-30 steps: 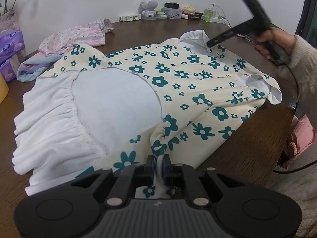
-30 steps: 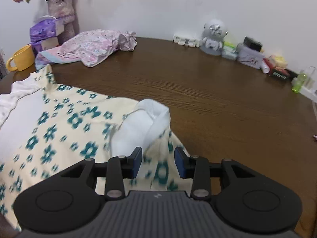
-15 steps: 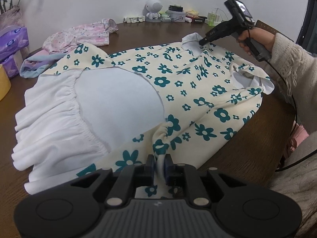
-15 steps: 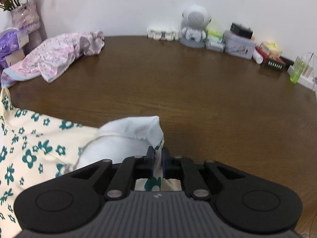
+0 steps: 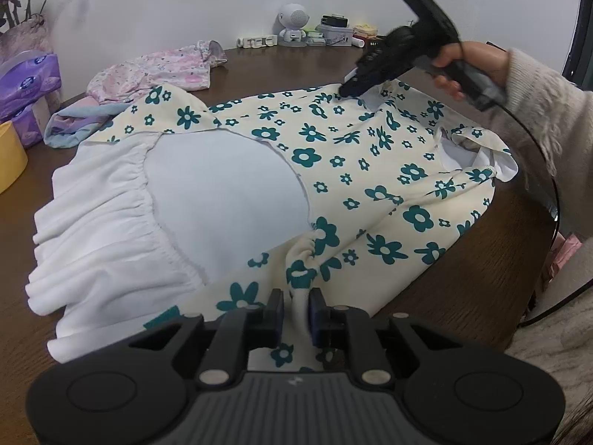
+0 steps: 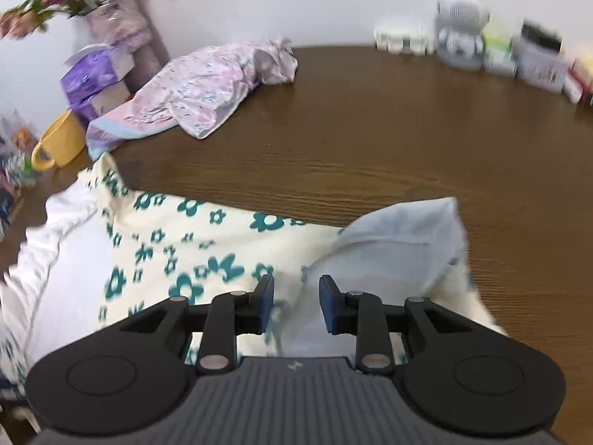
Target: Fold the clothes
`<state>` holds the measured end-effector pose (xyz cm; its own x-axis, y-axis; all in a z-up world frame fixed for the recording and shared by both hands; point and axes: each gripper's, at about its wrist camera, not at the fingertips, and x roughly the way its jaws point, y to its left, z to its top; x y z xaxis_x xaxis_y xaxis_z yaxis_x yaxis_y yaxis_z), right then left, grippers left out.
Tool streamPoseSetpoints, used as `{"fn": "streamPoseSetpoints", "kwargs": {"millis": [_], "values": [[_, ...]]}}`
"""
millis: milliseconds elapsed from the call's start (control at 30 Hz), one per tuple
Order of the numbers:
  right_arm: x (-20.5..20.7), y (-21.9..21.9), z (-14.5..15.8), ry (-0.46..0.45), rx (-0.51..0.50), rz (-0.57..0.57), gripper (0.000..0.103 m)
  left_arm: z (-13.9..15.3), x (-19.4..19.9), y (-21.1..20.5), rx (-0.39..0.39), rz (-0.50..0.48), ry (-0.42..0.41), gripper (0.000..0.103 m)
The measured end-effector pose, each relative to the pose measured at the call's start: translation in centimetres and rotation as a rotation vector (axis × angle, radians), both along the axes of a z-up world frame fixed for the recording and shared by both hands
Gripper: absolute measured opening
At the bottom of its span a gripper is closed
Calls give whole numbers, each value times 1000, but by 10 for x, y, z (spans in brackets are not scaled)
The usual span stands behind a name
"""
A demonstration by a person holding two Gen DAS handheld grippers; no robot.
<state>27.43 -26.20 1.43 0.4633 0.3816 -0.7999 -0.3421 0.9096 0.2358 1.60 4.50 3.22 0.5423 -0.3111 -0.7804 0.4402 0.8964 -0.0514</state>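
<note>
A cream dress with teal flowers [image 5: 370,170] lies spread on the brown table [image 5: 463,289], its white lining and ruffled hem [image 5: 111,237] turned up on the left. My left gripper [image 5: 296,311] is shut on a bunched fold of the flowered fabric at the near edge. A hand [image 5: 467,63] holds my right gripper [image 5: 348,87] at the far end of the dress, over the white collar. In the right wrist view that gripper [image 6: 296,304] is open above the flowered dress [image 6: 192,244], with the white collar [image 6: 407,237] lying loose just ahead and right of its fingers.
A pink patterned garment [image 5: 159,70] lies at the back left beside purple tissue packs [image 5: 26,85] and a yellow mug [image 6: 59,141]. A white robot-shaped gadget [image 5: 292,24] and small boxes line the wall. The table edge and a black cable [image 5: 548,185] run on the right.
My right gripper, shut on the white collar half a second ago, has opened and let it go, shifting slightly. My left gripper keeps its hold on the fold.
</note>
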Motion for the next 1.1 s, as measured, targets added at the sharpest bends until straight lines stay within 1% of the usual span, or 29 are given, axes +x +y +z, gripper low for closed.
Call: {"fn": "streamPoseSetpoints", "kwargs": {"millis": [67,100,133,233,300,367,400,467,533,567,633,667,700,733,867,1033,1100], "values": [[11,4,-6,34,19,-15,15,0,1,0,-1,-3,4,13],[14,6,-7,37,1,-11,6,0,2,1,-1,-5,7,13],[17,9,-8,32,-23,-8,0,1,2,1,-2,-6,11,13],[24,14,-3,11,-85,-17,0,2,3,1,-3,-6,19,13],[29,12,5,-31,-133,-42,0,2,4,1,-4,-1,25,13],[34,5,7,-9,-101,-72,0,3,4,0,1,6,30,14],[37,3,7,17,-78,-78,3,4,4,0,4,9,32,18],[37,4,2,71,-62,-67,12,6,5,-1,14,12,32,21],[33,9,-2,73,-96,-55,30,6,5,-2,33,13,31,27],[31,11,-4,68,-103,-55,32,6,6,-2,36,16,37,27],[30,13,-5,58,-100,-61,33,6,8,-3,41,14,52,27],[30,15,-5,56,-100,-58,33,7,9,-4,49,7,60,27],[30,16,-5,54,-99,-55,23,8,11,-5,59,1,69,27],[30,18,-4,52,-104,-51,1,9,12,-6,69,-5,77,27],[30,23,-2,34,-145,-24,1,9,15,-12,114,-35,93,28],[36,20,10,-33,-136,-66,0,9,17,-13,125,-43,106,27],[38,19,9,-31,-130,-75,0,9,18,-13,124,-37,109,28]]}}
